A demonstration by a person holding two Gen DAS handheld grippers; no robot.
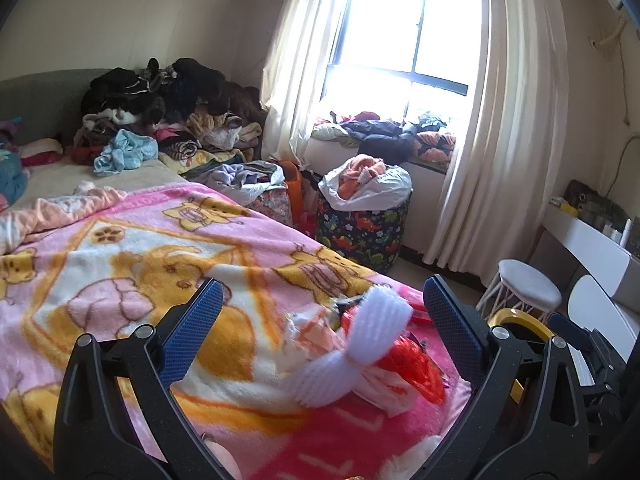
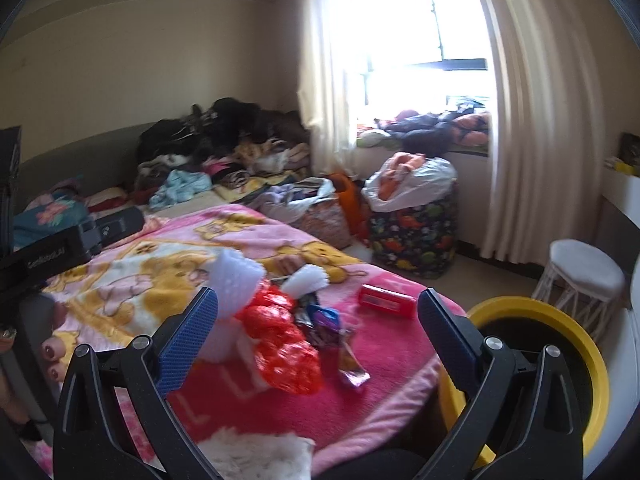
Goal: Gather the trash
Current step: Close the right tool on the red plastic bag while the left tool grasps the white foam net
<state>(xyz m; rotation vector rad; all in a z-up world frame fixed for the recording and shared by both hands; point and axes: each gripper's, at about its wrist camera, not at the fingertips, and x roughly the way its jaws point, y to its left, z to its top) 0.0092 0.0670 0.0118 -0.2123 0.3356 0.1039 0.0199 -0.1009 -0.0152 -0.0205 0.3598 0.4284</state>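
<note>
We held both claws low over the foot of the bed [image 1: 120,248], pointing toward the window. The left claw [image 1: 324,316] stood with fingers wide apart, gripping nothing; the trash [image 1: 360,344], white foam, red plastic and wrappers, lay on the blanket between and just beyond its fingers. The right claw [image 2: 318,316] was likewise spread and empty, the trash [image 2: 280,328] ahead of it, nearer its left finger. The yellow-rimmed bin [image 2: 560,328] stood beside the bed, right.
</note>
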